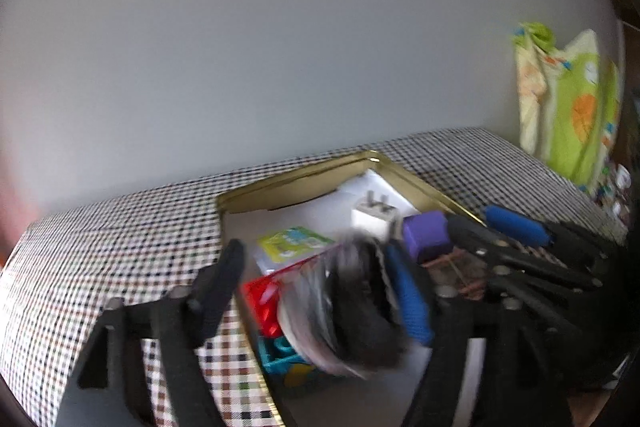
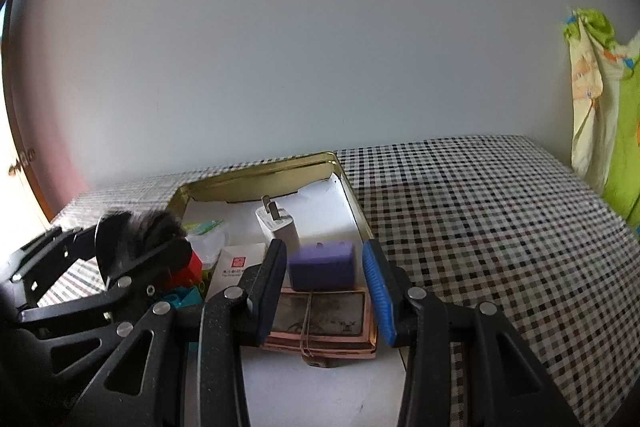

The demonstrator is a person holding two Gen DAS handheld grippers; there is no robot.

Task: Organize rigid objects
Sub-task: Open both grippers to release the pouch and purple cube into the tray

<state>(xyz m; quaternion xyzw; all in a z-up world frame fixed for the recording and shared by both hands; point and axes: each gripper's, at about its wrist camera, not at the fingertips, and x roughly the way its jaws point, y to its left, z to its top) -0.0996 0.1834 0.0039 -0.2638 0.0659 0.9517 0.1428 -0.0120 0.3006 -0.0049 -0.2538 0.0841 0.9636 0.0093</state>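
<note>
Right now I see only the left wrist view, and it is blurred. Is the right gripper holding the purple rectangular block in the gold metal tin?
Observer: No. The right gripper is open. The purple rectangular block sits between its fingers with a gap on each side.
Operator: What lies nearer than the block?
Observer: A flat copper-edged stack of cards, tied with a rubber band.
Operator: And left of that stack?
Observer: A small white box with a red square seal.

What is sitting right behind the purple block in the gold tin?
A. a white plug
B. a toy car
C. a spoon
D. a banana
A: the white plug, prongs up, stands just behind the purple block inside the gold tin.
</note>
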